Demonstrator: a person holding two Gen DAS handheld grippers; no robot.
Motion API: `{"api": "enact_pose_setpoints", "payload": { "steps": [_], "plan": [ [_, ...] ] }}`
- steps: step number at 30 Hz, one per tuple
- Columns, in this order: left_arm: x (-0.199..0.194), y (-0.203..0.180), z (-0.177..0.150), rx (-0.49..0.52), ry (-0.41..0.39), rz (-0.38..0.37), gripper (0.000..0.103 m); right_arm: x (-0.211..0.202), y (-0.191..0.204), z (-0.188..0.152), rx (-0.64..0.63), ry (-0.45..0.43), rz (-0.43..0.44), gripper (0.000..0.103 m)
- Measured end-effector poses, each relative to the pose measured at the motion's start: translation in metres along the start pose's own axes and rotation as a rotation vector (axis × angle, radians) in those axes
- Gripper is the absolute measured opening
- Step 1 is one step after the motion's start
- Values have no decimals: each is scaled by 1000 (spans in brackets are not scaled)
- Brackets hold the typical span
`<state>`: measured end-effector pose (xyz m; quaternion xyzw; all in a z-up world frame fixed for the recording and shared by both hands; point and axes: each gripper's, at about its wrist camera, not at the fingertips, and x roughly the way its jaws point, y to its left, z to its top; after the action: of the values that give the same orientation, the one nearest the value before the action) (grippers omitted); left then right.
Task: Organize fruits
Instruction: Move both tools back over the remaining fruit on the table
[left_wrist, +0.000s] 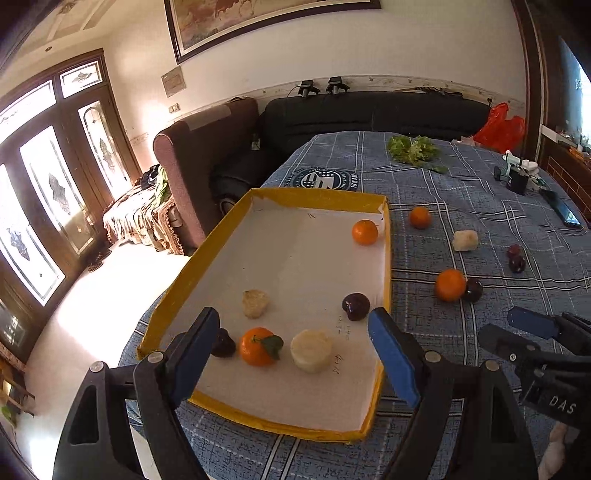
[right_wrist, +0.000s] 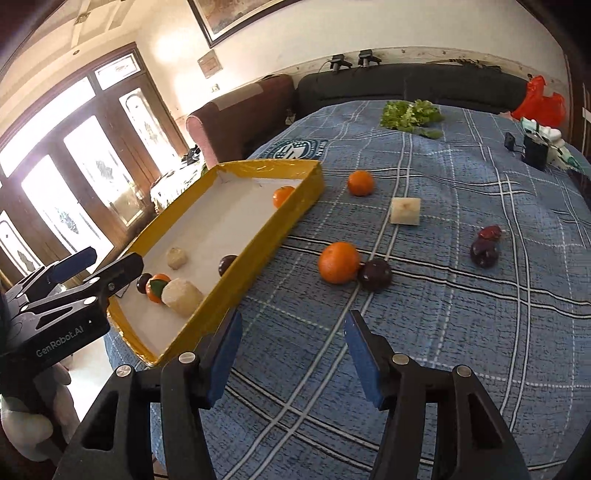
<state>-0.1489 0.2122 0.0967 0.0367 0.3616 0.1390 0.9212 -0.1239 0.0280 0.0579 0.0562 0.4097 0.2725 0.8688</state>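
Observation:
A yellow-rimmed tray (left_wrist: 386, 266) (right_wrist: 258, 266) holds two oranges (left_wrist: 365, 232) (left_wrist: 258, 346), two dark plums (left_wrist: 355, 306) (left_wrist: 222, 343) and pale peeled pieces (left_wrist: 311, 350) (left_wrist: 255, 303). My left gripper (left_wrist: 295, 316) hovers open over the tray's near end, nothing between its fingers. On the blue checked cloth lie an orange (right_wrist: 339, 263) touching a plum (right_wrist: 375, 275), another orange (right_wrist: 360, 182), a pale chunk (right_wrist: 405, 210) and two plums (right_wrist: 484, 248). My right gripper (right_wrist: 294, 318) is open and empty above the cloth, just short of the near orange.
Lettuce (right_wrist: 410, 114) lies at the far end of the cloth. A black box (right_wrist: 535, 149), a phone (left_wrist: 565, 212) and a red bag (right_wrist: 541, 101) sit at the far right. A dark sofa (left_wrist: 369, 110) and an armchair (left_wrist: 199, 147) stand behind. The table drops off left of the tray.

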Motion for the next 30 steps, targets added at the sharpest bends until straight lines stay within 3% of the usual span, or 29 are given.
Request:
{"api": "enact_pose_setpoints", "payload": {
  "steps": [12, 30],
  "plan": [
    [25, -65, -8, 56, 114, -241, 82, -23, -72, 0, 127, -30, -111, 65],
    [76, -117, 15, 81, 177, -312, 82, -21, -142, 32, 214, -42, -199, 67]
  ]
}}
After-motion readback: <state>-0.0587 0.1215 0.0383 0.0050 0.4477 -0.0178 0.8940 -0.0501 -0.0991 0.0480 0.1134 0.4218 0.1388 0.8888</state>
